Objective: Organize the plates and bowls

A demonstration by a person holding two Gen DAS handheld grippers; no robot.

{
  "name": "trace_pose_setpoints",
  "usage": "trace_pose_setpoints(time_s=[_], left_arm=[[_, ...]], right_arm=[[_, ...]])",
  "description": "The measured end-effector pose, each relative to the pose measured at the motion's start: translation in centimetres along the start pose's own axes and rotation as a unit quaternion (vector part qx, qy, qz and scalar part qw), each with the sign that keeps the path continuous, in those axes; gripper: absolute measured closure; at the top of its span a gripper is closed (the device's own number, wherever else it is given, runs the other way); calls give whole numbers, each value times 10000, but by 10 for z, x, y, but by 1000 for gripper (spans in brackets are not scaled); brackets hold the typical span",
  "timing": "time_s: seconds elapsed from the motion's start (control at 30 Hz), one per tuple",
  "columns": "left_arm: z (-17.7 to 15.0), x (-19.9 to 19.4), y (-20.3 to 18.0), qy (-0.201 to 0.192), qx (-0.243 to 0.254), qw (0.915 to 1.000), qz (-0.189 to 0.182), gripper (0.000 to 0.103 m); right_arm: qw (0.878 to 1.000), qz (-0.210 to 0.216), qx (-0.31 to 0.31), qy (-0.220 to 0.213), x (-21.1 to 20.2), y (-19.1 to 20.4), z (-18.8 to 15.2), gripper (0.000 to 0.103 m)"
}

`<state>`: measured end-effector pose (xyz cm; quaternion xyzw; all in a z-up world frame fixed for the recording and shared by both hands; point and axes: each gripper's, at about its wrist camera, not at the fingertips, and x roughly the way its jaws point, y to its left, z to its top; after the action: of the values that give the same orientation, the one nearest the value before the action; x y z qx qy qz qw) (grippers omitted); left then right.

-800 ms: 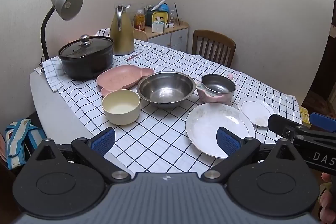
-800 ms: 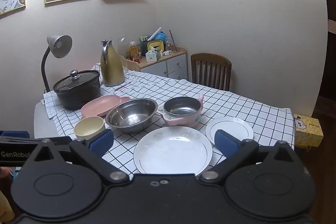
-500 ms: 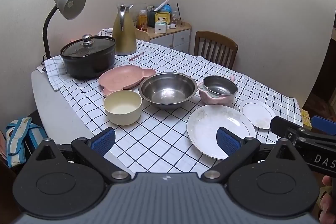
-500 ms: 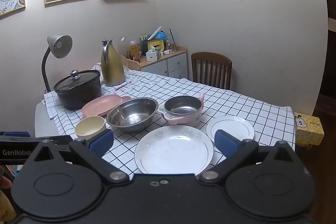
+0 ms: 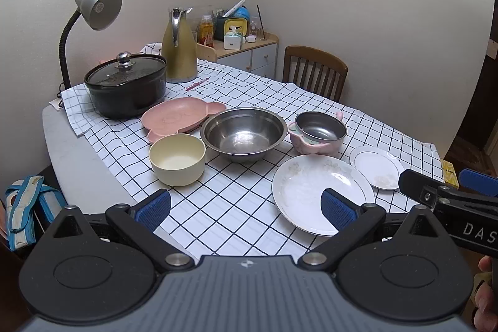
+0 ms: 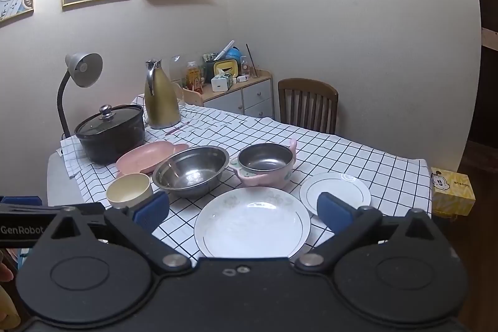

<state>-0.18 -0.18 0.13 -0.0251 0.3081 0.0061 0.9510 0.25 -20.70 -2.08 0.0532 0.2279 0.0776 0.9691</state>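
On the checked cloth lie a large white plate (image 5: 314, 185) (image 6: 252, 221), a small white plate (image 5: 376, 165) (image 6: 336, 187), a steel bowl (image 5: 244, 133) (image 6: 191, 168), a cream bowl (image 5: 177, 159) (image 6: 129, 190), a pink bowl with steel liner (image 5: 319, 131) (image 6: 266, 165) and a pink bear-shaped plate (image 5: 182, 117) (image 6: 149, 156). My left gripper (image 5: 246, 207) is open and empty at the table's near edge. My right gripper (image 6: 242, 212) is open and empty, above the near rim of the large plate; it also shows in the left wrist view (image 5: 448, 192).
A black lidded pot (image 5: 126, 87), a gold jug (image 5: 179, 49) and a desk lamp (image 5: 96, 8) stand at the far left. A wooden chair (image 5: 314, 72) sits behind the table. A yellow box (image 6: 453, 193) lies past the right edge. A bag (image 5: 25, 207) hangs low left.
Both grippers have drifted slightly; the table scene has shifted a little in both views. Nothing on the table has moved and both grippers stay open.
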Motion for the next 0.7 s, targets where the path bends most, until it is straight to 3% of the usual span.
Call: trace_pose_setpoints(time_s=[0.7], left_arm=[[1, -6, -1, -30, 15, 9999, -95, 0]], right_arm=[[9999, -97, 77, 83, -3, -2, 1, 1]])
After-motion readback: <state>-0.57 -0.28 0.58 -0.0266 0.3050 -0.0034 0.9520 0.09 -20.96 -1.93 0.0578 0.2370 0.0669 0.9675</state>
